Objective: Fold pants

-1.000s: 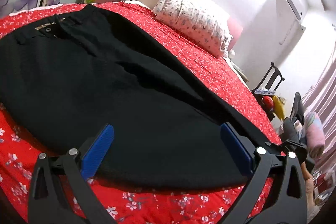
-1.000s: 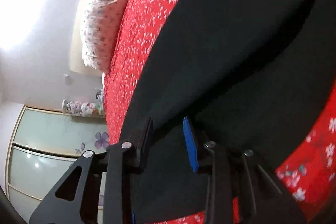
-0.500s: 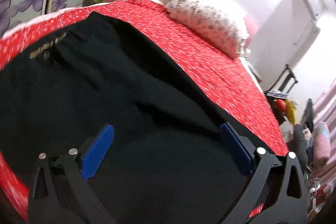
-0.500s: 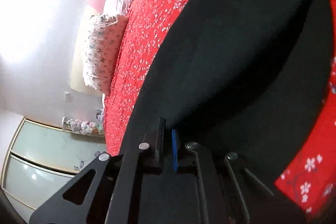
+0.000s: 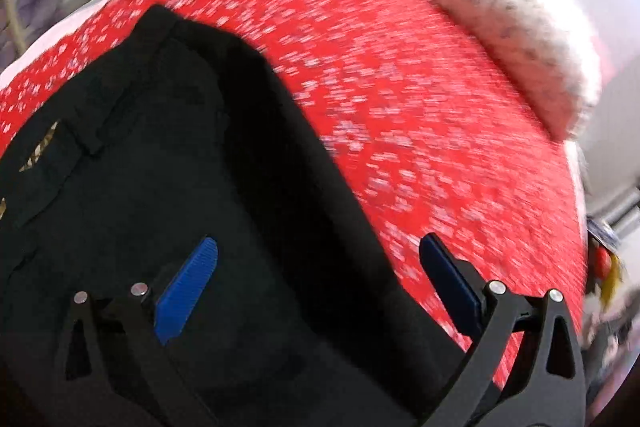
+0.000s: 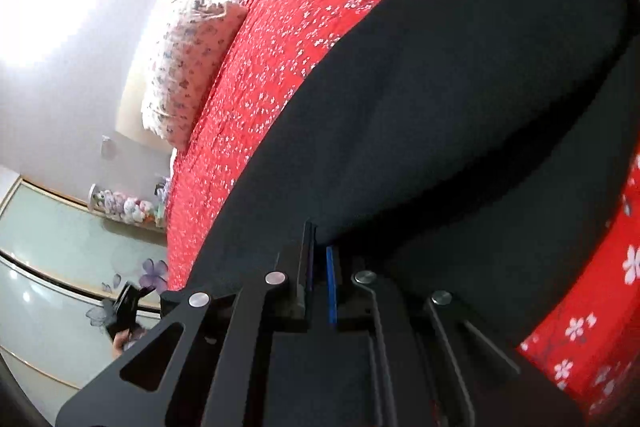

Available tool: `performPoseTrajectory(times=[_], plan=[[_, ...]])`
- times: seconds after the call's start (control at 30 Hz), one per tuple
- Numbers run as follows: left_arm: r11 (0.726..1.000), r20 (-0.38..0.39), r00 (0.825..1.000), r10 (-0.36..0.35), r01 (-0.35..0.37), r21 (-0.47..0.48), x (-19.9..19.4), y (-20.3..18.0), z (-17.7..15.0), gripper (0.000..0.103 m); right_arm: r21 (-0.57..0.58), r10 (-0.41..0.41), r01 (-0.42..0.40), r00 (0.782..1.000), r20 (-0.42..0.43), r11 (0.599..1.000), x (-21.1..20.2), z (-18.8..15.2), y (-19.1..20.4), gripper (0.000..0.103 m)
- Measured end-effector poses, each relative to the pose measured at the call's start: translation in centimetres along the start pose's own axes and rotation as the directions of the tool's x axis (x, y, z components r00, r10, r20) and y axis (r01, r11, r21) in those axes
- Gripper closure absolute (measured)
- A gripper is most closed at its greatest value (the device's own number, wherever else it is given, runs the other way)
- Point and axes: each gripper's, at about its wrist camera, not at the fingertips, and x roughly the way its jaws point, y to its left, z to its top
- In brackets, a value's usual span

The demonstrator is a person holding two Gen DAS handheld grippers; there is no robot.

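Observation:
The black pants (image 5: 192,195) lie spread on a red flowered bedspread (image 5: 400,115), waistband toward the upper left in the left wrist view. My left gripper (image 5: 316,267) is open, its blue pads wide apart just over the black cloth, holding nothing. In the right wrist view the pants (image 6: 460,99) fill the middle, with an upper layer lifted over a lower one. My right gripper (image 6: 320,259) is shut on the edge of that upper layer of the pants.
A flowered pillow (image 5: 516,23) lies at the head of the bed; it also shows in the right wrist view (image 6: 188,63). A wardrobe with purple flower doors (image 6: 60,267) stands beside the bed. Cluttered items (image 5: 608,267) sit off the bed's right edge.
My right gripper closed from partly open onto the pants' upper layer. My left gripper, still open, moved forward over the pants toward the waistband.

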Motion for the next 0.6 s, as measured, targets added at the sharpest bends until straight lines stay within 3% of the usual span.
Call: performPoseTrajectory(times=[0.17, 0.23, 0.27, 0.33, 0.37, 0.5, 0.6], plan=[[0.992, -0.004, 0.995, 0.097, -0.097, -0.075, 2.5, 0.4, 1.2, 0.029, -0.027, -0.009, 0.009, 1.000, -0.005, 1.000, 0.1, 0.2, 0.1, 0.098], [0.991, -0.010, 0.994, 0.104, -0.105, -0.081, 3.1, 0.9, 1.2, 0.059, -0.034, -0.010, 0.010, 1.000, -0.004, 0.999, 0.1, 0.2, 0.2, 0.098], [0.991, -0.014, 0.995, 0.097, -0.098, -0.087, 3.3, 1.2, 1.3, 0.065, -0.036, -0.011, 0.011, 1.000, -0.002, 0.999, 0.1, 0.1, 0.4, 0.098], [0.992, -0.002, 1.000, -0.008, 0.008, -0.124, 2.8, 2.2, 0.8, 0.096, -0.040, -0.012, 0.012, 1.000, 0.001, 0.999, 0.0, 0.1, 0.6, 0.098], [0.989, 0.013, 0.999, -0.048, 0.050, -0.139, 2.4, 2.5, 0.5, 0.095, -0.041, -0.012, 0.012, 1.000, 0.005, 0.999, 0.0, 0.2, 0.7, 0.098], [0.996, 0.100, 0.994, -0.040, 0.047, -0.074, -1.3, 2.7, -1.2, 0.096, -0.067, -0.001, 0.003, 1.000, 0.028, 0.998, -0.5, 0.4, 1.3, 0.098], [0.996, 0.173, 0.982, -0.076, 0.081, -0.022, -5.5, 3.2, -3.1, 0.096, -0.098, 0.018, -0.011, 0.998, 0.067, 0.995, -1.5, 0.7, 2.1, 0.098]])
